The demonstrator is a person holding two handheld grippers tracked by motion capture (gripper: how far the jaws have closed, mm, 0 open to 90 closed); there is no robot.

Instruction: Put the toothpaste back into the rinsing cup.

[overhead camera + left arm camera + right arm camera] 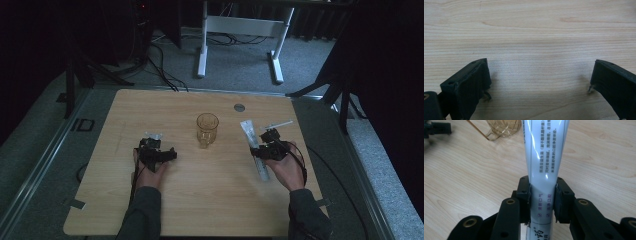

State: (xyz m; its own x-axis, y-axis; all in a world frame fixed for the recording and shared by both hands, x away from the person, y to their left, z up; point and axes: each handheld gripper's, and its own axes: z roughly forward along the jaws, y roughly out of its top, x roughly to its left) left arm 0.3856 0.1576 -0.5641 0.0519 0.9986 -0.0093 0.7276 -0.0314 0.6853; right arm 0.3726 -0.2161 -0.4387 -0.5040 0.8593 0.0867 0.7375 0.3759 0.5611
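Observation:
A white toothpaste tube with printed text lies lengthwise on the right side of the wooden table. My right gripper is shut on it. In the right gripper view the two jaws press the tube from both sides near its lower part, at the gripper's tips. An amber glass cup stands upright at the table's middle, and its base sits just left of the tube's far end. My left gripper rests left of the cup, open over bare wood with nothing between its jaws.
A thin white stick-like object lies just beyond my right gripper; I cannot make out what it is. A round grey cap is set into the table's far edge. A white desk frame stands on the carpet beyond.

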